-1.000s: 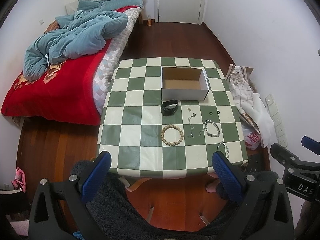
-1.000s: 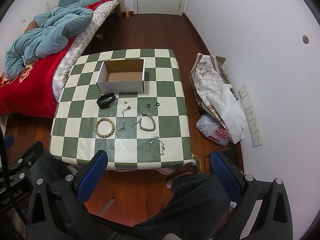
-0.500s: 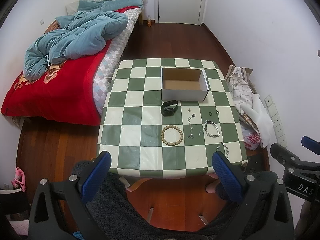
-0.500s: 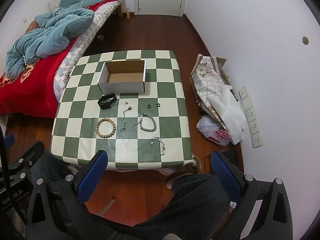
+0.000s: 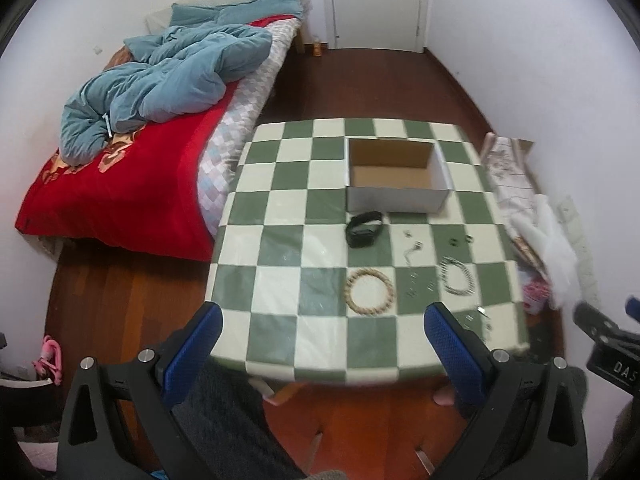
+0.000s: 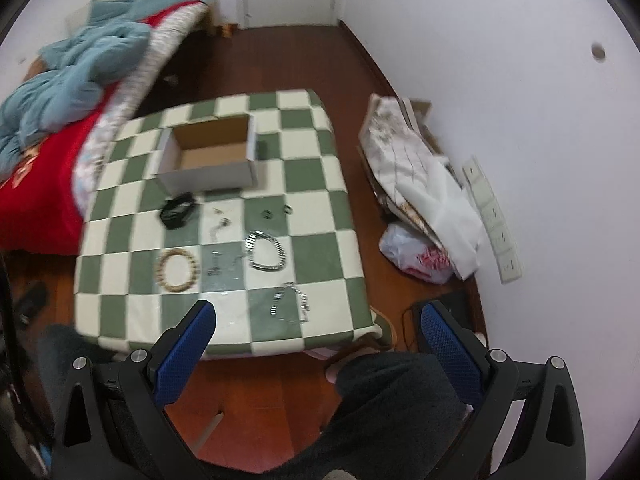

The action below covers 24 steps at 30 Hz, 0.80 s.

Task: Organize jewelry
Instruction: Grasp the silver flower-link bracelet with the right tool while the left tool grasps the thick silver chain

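Both grippers moved nearer the table [image 5: 280,264]; "DAS" legible.

box [image 5: 396,200]: open, empty, upright | black band [image 5: 363,229], bead bracelet [image 5: 369,291], chains [image 5: 457,276]: loose on table before it

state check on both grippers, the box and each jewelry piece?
left gripper: open, empty
right gripper: open, empty
cardboard box: open, empty, upright
black band: on table, outside box
wooden bead bracelet: flat on table
silver chain bracelet: on table, clasp state unclear
door: shut
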Each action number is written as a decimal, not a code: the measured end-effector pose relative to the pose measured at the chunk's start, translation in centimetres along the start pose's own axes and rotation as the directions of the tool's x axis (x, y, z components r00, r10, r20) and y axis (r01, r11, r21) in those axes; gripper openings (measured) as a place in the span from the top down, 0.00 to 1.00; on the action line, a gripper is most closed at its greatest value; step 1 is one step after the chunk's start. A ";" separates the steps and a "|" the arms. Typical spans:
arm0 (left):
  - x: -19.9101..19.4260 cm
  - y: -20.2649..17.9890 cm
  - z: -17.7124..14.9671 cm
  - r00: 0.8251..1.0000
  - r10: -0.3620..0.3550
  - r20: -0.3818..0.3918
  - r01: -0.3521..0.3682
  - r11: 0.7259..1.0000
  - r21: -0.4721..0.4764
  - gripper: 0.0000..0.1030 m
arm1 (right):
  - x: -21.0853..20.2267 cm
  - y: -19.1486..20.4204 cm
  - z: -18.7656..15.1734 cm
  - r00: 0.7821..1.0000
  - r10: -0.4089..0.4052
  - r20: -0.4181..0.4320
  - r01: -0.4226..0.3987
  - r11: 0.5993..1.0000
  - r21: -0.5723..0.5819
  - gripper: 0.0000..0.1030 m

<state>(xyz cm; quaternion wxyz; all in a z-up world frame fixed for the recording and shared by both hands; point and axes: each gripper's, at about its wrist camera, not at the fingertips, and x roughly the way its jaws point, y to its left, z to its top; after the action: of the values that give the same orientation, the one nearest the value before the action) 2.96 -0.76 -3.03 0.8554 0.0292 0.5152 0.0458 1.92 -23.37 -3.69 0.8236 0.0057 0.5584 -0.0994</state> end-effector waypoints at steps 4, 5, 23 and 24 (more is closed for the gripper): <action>4.2 -0.5 0.4 0.999 0.018 -0.047 -0.018 1.000 0.003 0.00 | 5.6 -1.3 0.2 0.996 -0.023 -0.083 0.026 0.999 0.041 0.00; 5.3 -0.9 0.5 0.998 0.008 -0.068 -0.008 1.000 0.006 0.00 | 6.9 -1.6 0.0 0.995 -0.020 -0.099 0.025 0.998 0.050 0.00; 17.2 -7.0 -0.5 0.964 0.148 -0.223 -0.110 0.979 0.174 0.00 | 24.4 1.6 -2.2 0.949 0.011 -0.316 -0.008 1.000 0.011 0.36; 17.5 -7.1 -0.5 0.962 0.160 -0.220 -0.121 0.976 0.182 0.00 | 24.8 1.9 -2.2 0.947 0.009 -0.321 -0.009 1.000 0.001 0.41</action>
<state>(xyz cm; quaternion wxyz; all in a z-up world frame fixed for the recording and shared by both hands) 11.01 -5.92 -19.34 0.7781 0.1319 0.6106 0.0663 9.07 -25.15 -27.59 0.7220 0.0240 0.6851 -0.0932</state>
